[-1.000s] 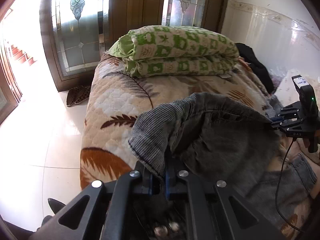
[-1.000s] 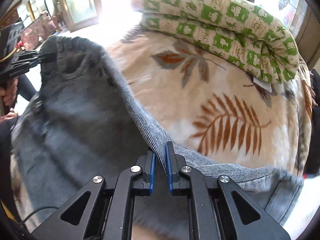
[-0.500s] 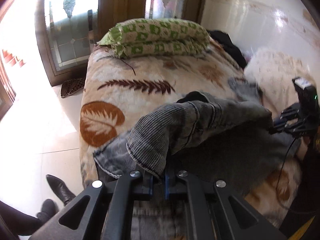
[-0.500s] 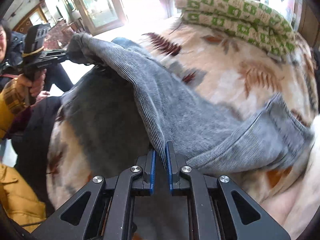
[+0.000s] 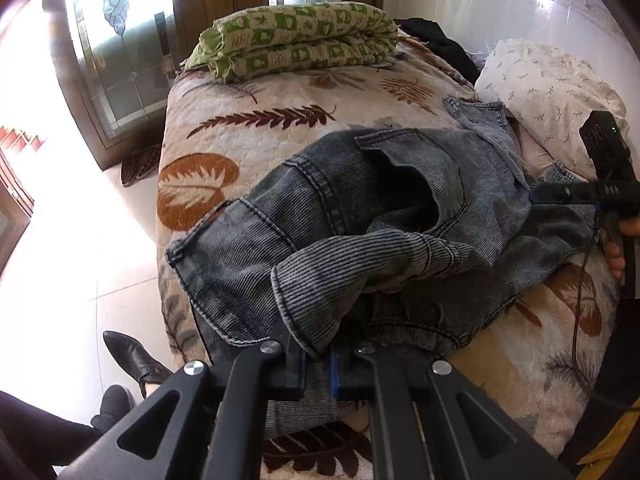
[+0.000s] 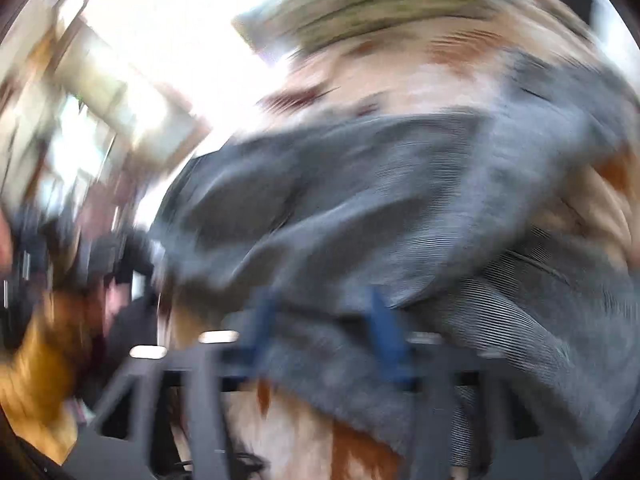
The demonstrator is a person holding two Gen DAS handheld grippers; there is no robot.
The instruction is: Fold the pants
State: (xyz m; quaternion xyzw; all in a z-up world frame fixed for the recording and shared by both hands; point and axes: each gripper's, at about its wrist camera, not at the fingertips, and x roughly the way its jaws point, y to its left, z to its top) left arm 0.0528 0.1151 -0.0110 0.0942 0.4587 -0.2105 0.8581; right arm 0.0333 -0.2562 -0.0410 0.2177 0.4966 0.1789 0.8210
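Observation:
The grey denim pants (image 5: 360,208) lie bunched across the near end of the bed, back pocket up. My left gripper (image 5: 318,364) is shut on a ribbed fold of the pants at their near edge. My right gripper (image 5: 536,196) reaches in from the right of the left wrist view, its tip at the far edge of the pants. The right wrist view is badly blurred: the pants (image 6: 360,208) fill its middle, and my right gripper (image 6: 324,344) shows its blue pads spread apart with cloth lying between them.
The bed has a cream quilt with brown leaf prints (image 5: 248,136). A folded green patterned duvet (image 5: 296,40) sits at the far end, a white pillow (image 5: 544,92) at the right. A black shoe (image 5: 136,356) stands on the tiled floor at the left.
Both grippers have pulled the pants back toward the near end of the bed and lowered them onto it. The right gripper's pads, shut on cloth before, now stand apart.

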